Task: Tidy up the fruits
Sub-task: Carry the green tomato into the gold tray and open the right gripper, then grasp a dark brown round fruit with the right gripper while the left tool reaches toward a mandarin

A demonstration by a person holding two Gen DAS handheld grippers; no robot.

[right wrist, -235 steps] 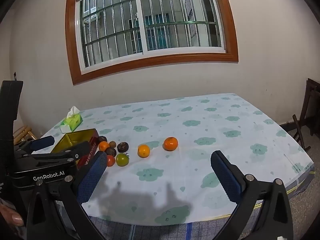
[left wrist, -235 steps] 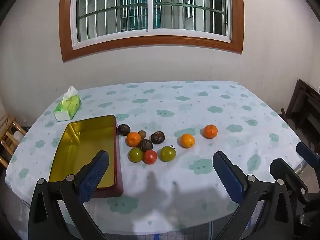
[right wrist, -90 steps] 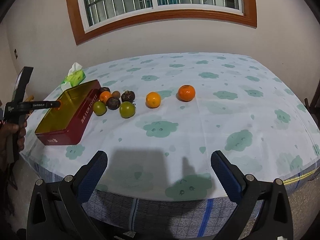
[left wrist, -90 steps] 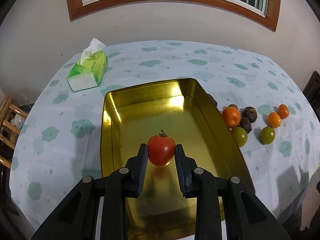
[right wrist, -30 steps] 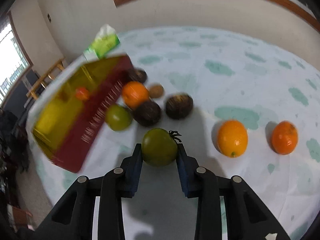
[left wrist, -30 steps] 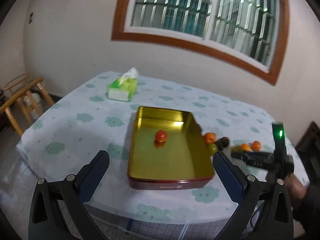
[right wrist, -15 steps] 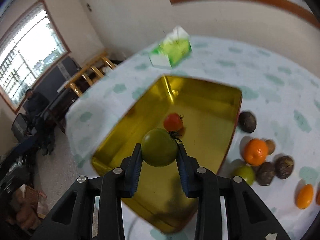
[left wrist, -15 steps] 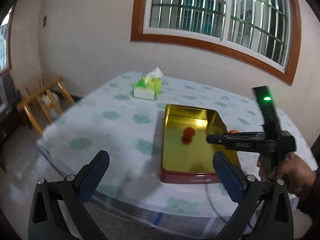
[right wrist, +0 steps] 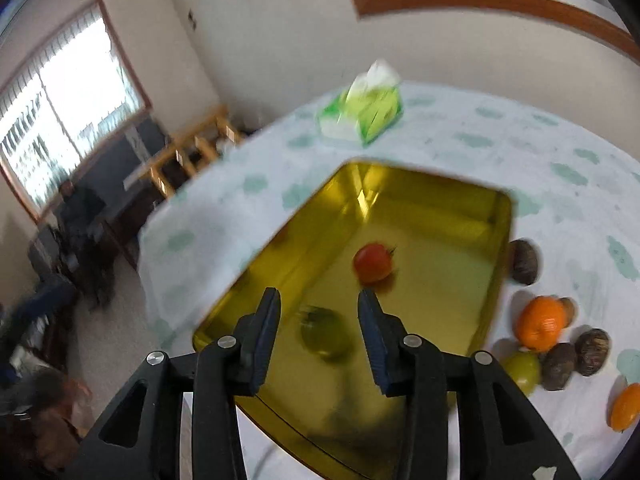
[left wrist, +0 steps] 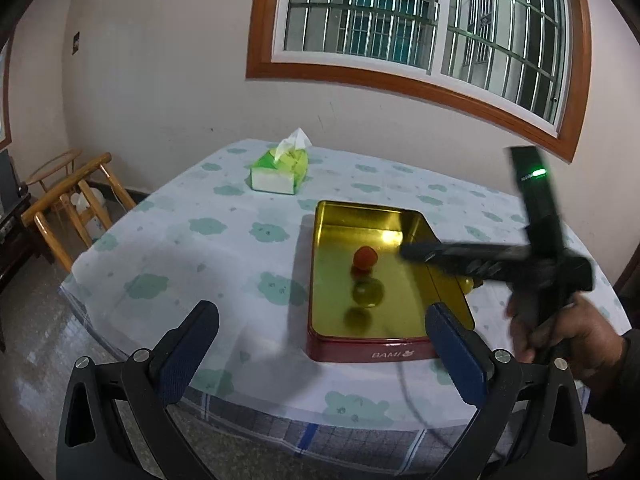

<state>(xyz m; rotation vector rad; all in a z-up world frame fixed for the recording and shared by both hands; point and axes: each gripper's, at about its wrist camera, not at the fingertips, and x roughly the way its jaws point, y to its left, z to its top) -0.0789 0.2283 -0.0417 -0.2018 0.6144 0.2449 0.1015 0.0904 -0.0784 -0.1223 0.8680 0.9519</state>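
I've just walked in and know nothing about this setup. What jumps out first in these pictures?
A shiny gold-lined rectangular tin with red sides sits on the cloud-print tablecloth, holding a red tomato and a green tomato. The right gripper hangs over the green one, jaws opening and clear of it. A green tissue box stands beyond.

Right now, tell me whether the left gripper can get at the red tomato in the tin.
Probably yes: the left gripper is open and empty, and the red tomato lies uncovered in the open tin.
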